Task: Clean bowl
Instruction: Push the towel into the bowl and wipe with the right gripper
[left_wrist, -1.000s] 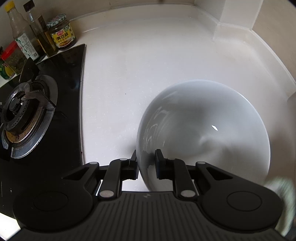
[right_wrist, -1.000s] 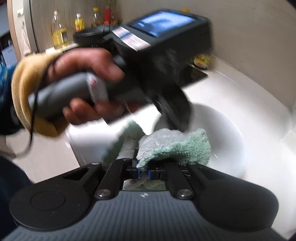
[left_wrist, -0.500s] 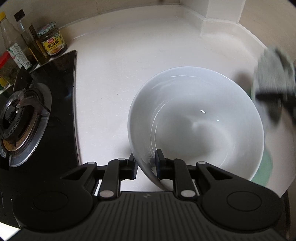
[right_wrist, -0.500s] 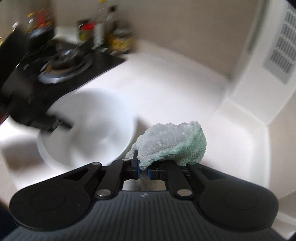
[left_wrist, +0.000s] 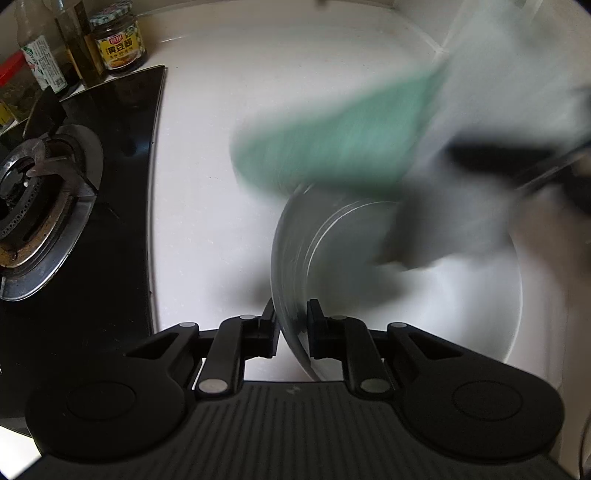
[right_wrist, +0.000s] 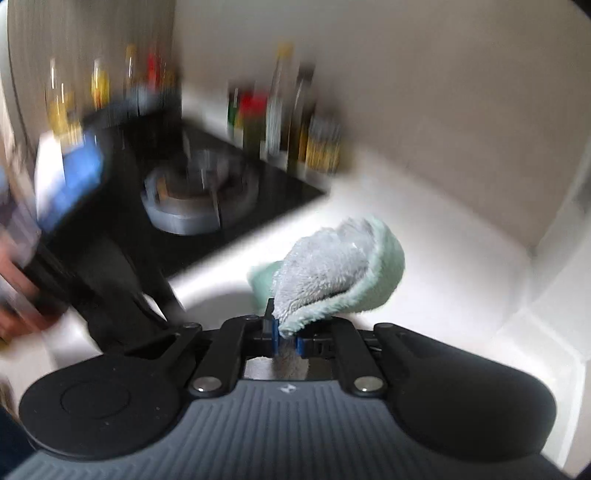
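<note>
A white bowl rests on the white counter, its near rim pinched by my left gripper, one finger inside and one outside. A green-and-grey cloth streaks in blur above the bowl's far rim in the left wrist view. My right gripper is shut on that cloth, which bulges forward past the fingers. Below the cloth shows part of the bowl. The left gripper's black body, held by a hand, is blurred at the left of the right wrist view.
A black gas hob with a burner lies left of the bowl. Sauce jars and bottles stand behind it against the wall. The white counter ends at a wall corner on the right.
The right gripper with the cloth has swept from the bowl's right side across and above its far rim, fast and blurred. The left gripper keeps its hold on the rim.
</note>
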